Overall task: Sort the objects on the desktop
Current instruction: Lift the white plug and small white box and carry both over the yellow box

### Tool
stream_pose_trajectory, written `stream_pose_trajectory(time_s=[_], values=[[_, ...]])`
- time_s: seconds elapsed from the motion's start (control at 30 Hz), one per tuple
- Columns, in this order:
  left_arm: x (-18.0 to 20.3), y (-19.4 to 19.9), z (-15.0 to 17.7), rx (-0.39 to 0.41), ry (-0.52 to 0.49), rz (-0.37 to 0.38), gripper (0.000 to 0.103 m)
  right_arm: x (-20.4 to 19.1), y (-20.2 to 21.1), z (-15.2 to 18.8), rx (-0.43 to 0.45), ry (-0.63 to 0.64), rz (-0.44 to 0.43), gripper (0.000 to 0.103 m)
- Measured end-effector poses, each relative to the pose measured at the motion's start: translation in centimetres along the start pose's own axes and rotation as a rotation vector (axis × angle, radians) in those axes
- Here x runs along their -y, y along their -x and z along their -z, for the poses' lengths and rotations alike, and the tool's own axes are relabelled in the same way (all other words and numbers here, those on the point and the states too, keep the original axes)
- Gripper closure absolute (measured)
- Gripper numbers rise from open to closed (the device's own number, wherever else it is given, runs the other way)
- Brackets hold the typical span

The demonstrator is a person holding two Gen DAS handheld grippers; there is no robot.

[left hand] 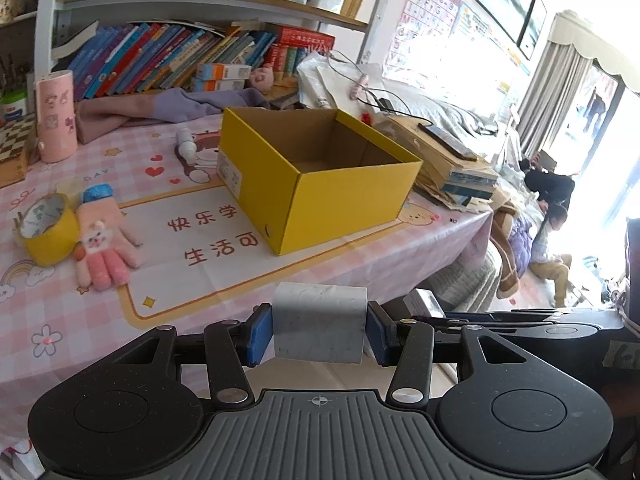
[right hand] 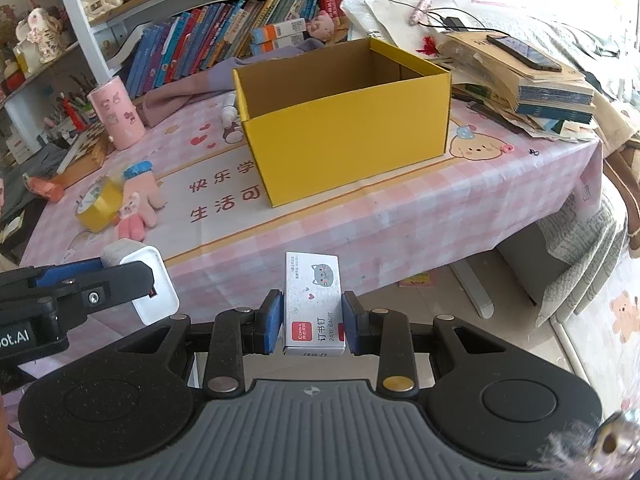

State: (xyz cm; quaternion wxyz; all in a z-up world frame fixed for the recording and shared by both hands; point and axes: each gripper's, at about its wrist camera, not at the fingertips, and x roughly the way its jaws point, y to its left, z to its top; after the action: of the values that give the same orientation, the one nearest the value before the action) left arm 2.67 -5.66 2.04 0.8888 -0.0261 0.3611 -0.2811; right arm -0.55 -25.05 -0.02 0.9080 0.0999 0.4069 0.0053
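**Yellow cardboard waiting for two small loads**

The yellow box, open-topped with stiff walls, is sitting mid-table. The left gripper is clamping a smooth white block; the right gripper is pinching a glossy staple carton. Both should be carried clear over the rim before releasing.

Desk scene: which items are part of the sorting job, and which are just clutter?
Job:
- yellow box, open
- white block in left gripper
- staple box in right gripper
- tape roll, pink glove, small white bottle, likely next

Lying about:
- books on shelf
- pink cylinder
- phone on paper stack
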Motion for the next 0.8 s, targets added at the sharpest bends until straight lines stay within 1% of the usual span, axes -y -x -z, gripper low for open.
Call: stream_pose_trajectory(time_s=[0.43,0.8], values=[[0.4,-1.2,-0.8,-0.005,-0.006,-0.005,0.055,0.7,-1.0,-0.9,-0.014,0.003,-0.005,0.074],[1.2,-3.2,-1.5,-0.031,-0.005,0.000,0.055,2.1,-2.3,-1.9,-0.045,0.007,-0.008,0.074]])
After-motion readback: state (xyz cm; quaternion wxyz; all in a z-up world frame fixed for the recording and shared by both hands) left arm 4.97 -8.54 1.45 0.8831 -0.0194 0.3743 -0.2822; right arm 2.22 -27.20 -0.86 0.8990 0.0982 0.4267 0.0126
